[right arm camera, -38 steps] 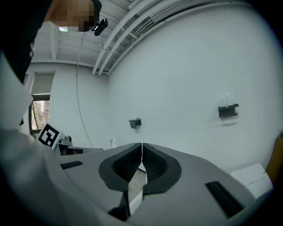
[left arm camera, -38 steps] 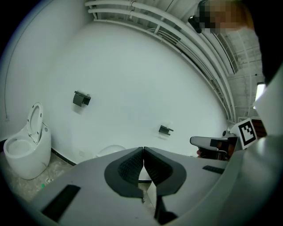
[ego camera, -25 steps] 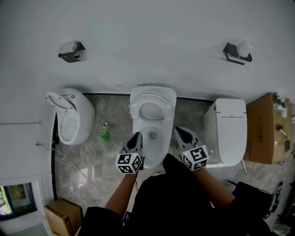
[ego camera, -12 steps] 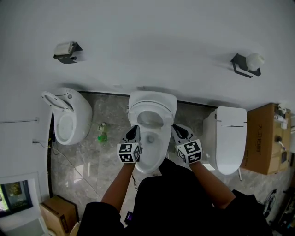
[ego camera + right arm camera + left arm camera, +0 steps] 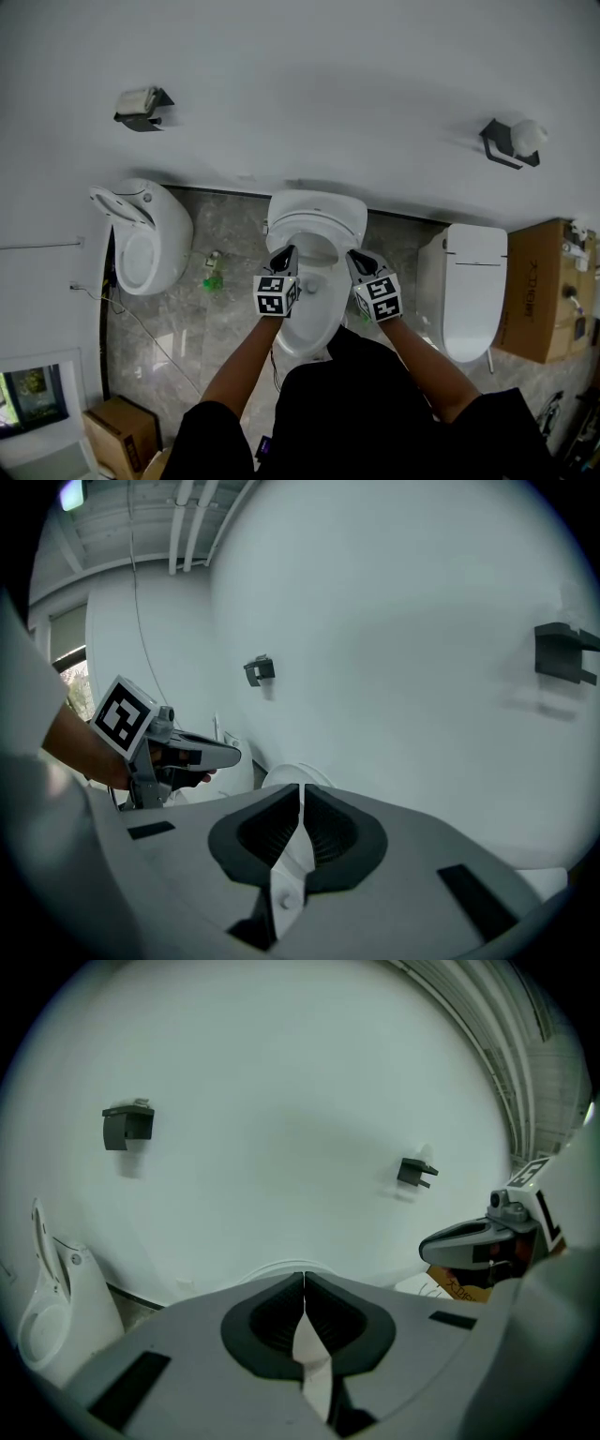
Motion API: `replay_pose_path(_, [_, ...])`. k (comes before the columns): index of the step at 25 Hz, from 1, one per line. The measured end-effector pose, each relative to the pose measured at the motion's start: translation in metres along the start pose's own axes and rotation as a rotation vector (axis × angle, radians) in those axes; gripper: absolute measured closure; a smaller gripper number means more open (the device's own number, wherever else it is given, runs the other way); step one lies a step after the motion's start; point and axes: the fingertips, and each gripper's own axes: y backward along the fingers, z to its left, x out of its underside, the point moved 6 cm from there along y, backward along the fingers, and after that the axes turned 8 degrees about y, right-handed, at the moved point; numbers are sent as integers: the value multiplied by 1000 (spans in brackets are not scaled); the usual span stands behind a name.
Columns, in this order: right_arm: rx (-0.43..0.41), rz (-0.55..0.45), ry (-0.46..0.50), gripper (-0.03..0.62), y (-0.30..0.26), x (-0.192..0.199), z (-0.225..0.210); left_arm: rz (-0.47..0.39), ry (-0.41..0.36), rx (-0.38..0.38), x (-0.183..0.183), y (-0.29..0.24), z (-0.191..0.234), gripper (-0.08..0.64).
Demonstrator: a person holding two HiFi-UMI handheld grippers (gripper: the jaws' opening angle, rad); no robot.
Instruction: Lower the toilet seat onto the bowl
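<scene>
The middle white toilet stands against the wall with its seat raised at the back, above the open bowl. My left gripper is over the bowl's left rim, shut and empty. My right gripper is over the right rim, also shut with nothing in it. Both point at the raised seat and stay short of it. In the left gripper view the shut jaws face the seat's white top edge, with the right gripper to the side. The right gripper view shows its jaws and the left gripper.
A rounded toilet with its seat up stands to the left and a closed toilet to the right. A cardboard box lies further right, another at bottom left. Two paper holders hang on the wall. A green item lies on the floor.
Both grippers have moved forward over the bowl toward the raised seat and drawn closer together. Their jaws stayed shut.
</scene>
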Motion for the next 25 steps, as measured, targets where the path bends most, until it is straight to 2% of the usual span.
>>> replay_pose_path(4, [-21, 11, -25, 558, -16, 1, -7, 13, -6, -20, -3, -14, 11, 543])
replay_pose_path(11, [-44, 53, -6, 557, -40, 12, -21, 59, -57, -49, -8, -46, 27, 541])
replay_pose_path(14, [-51, 81, -14, 557, -49, 20, -26, 93, -50, -65, -7, -61, 31, 486])
replay_pose_path(18, [-59, 101, -1, 553, -63, 25, -29, 138, -82, -84, -5, -75, 38, 450])
replay_pose_path(20, [-64, 111, -1, 534, -72, 27, -32, 162, -98, -76, -5, -82, 40, 442])
replay_pose_path(21, [-68, 119, -5, 482, -78, 28, -33, 174, -105, -72, -4, -85, 42, 431])
replay_pose_path(22, [-73, 129, -11, 463, -83, 30, -34, 186, -114, -70, -3, -87, 43, 428])
replay_pose_path(25, [-75, 154, -13, 463, -94, 37, -37, 216, -140, -69, 0, -96, 50, 423])
